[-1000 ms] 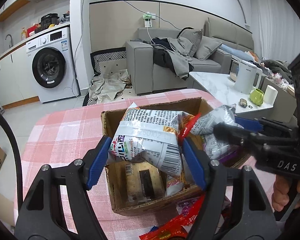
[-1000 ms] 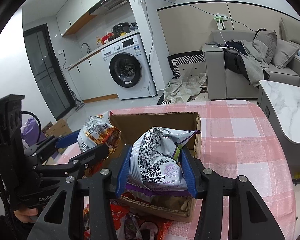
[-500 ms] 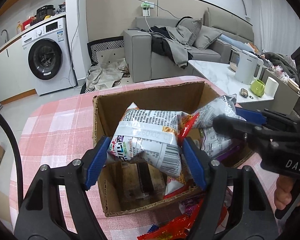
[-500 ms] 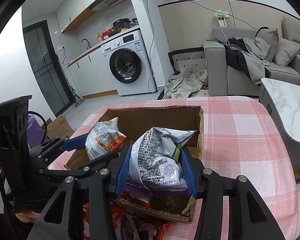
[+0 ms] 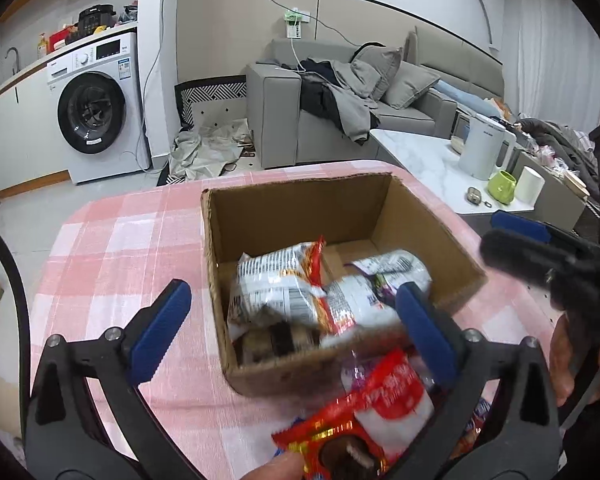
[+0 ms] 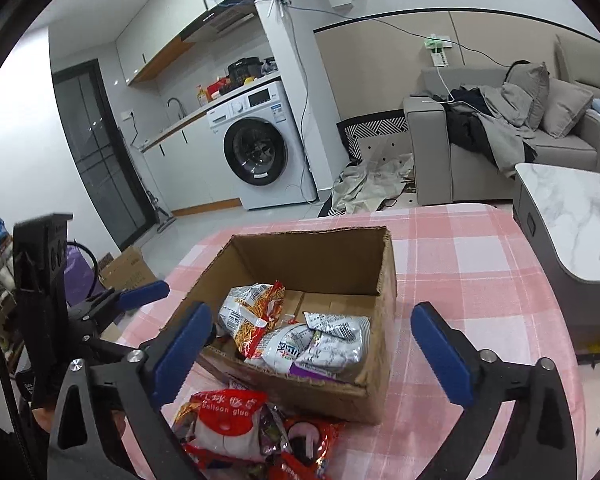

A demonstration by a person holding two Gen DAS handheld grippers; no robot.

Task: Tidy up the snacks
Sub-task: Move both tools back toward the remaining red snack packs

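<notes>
An open cardboard box [image 5: 296, 208] [image 6: 384, 272] sits on the pink checked table. Inside lie a silver and red snack bag [image 5: 280, 284] [image 6: 252, 312] and a silver and purple snack bag [image 5: 380, 280] [image 6: 324, 344]. My left gripper [image 5: 296, 328] is open and empty, above the box's near side. My right gripper [image 6: 312, 344] is open and empty, above the box's near edge. A red and white snack packet [image 5: 380, 404] [image 6: 224, 420] lies with several other packets in front of the box.
The pink checked tablecloth [image 5: 112, 256] [image 6: 472, 264] surrounds the box. A marble coffee table [image 5: 424, 160] with a white kettle [image 5: 484, 144] stands to the right. A washing machine [image 6: 260, 144] and a grey sofa [image 5: 340, 112] are behind.
Both grippers opened and let go of their snack bags, which now lie inside the box. Both grippers have pulled back and up from the box.
</notes>
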